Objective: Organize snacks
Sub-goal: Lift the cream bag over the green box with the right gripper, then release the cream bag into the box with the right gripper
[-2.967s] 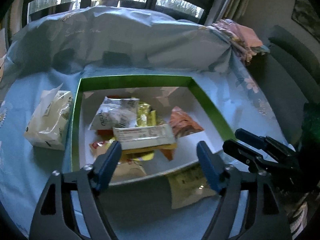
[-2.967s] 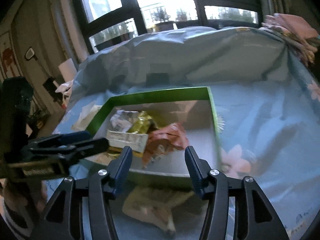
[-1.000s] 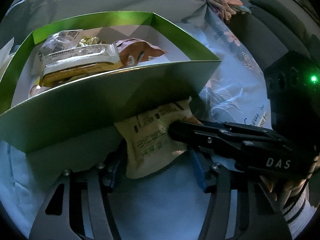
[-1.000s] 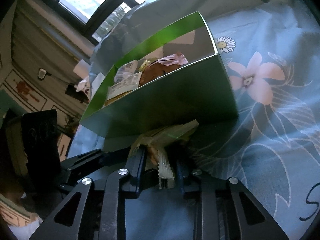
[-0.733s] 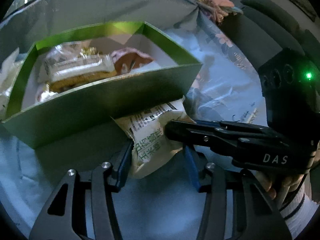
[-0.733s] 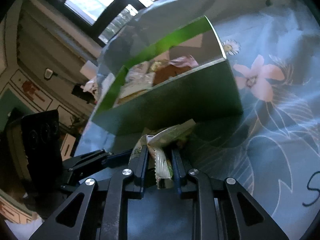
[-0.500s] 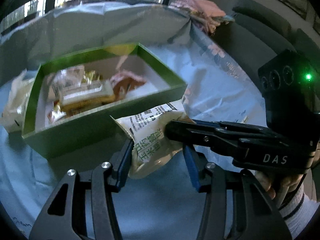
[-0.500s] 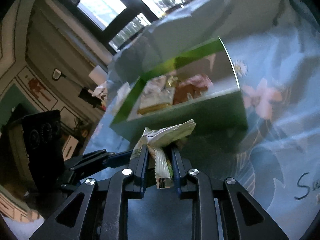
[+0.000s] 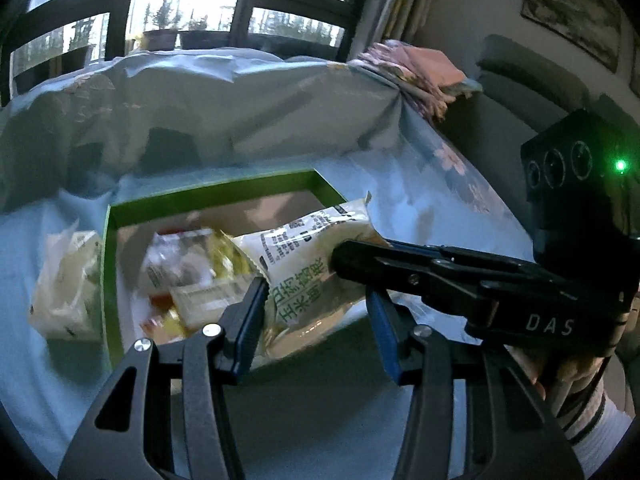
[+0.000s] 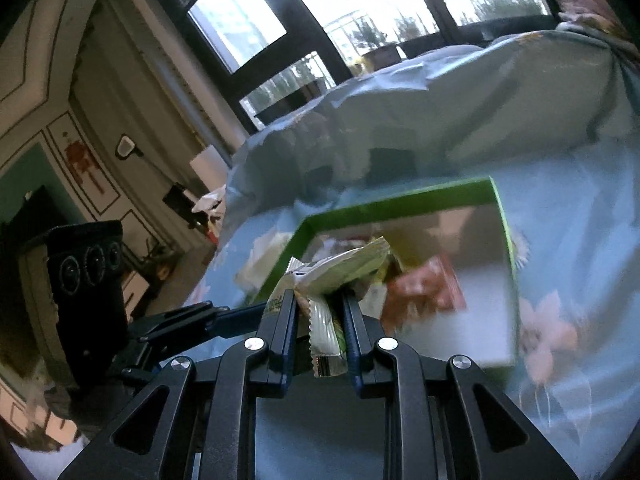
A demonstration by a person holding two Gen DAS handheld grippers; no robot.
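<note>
A cream snack packet with green print (image 9: 304,272) hangs in the air above the near edge of the green box (image 9: 208,194). My right gripper (image 10: 320,304) is shut on the packet's (image 10: 340,268) crimped end. My left gripper (image 9: 316,300) stands around the packet's lower part, with its jaws apart and no clear pinch. The right gripper's fingers (image 9: 400,268) cross the left wrist view from the right. The box (image 10: 400,204) holds several wrapped snacks, among them an orange packet (image 10: 424,288).
A pale snack bag (image 9: 68,284) lies on the blue flowered cloth left of the box. The cloth (image 9: 240,96) rises in a bulky fold behind the box. Folded pink fabric (image 9: 416,64) sits at the back right. Windows stand behind.
Both grippers have closed in on the packet in front of the box and lifted it off the cloth. It has risen from below the box wall to above the rim.
</note>
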